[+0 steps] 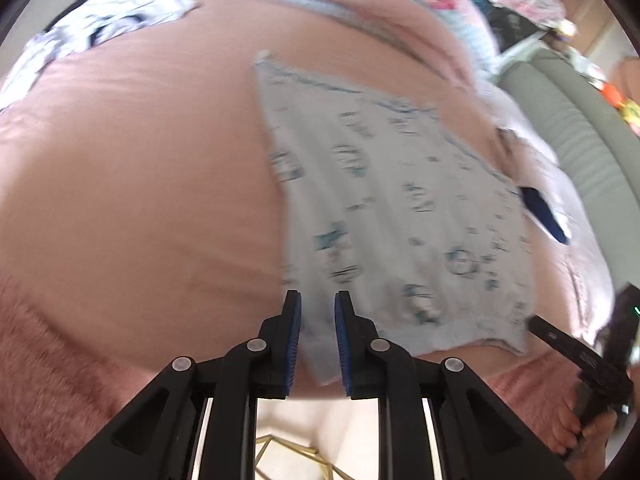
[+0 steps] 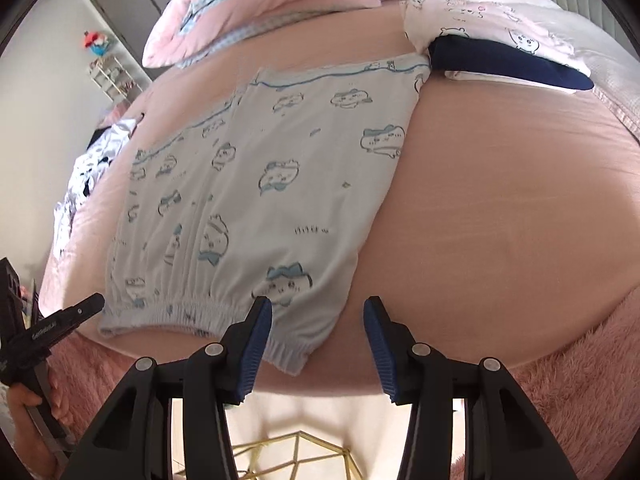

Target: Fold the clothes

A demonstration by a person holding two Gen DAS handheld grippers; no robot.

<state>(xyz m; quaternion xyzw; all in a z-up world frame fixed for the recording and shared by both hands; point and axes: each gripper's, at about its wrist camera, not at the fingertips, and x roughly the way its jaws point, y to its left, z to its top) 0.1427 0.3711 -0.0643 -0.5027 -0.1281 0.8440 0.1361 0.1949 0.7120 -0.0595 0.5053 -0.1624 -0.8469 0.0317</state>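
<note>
Shorts (image 2: 256, 200) flat — waistband beside right gripper (image 2: 318, 312).

You have a pink-sheeted bed (image 2: 500, 200) carrying pale blue cartoon-print shorts (image 2: 256, 184) laid flat, a pink quilt (image 2: 260, 4) and a navy garment (image 2: 508, 64).

You can read no text here. The white lettering on the left gripper (image 2: 60, 322), at eight o'clock, blurs out.
</note>
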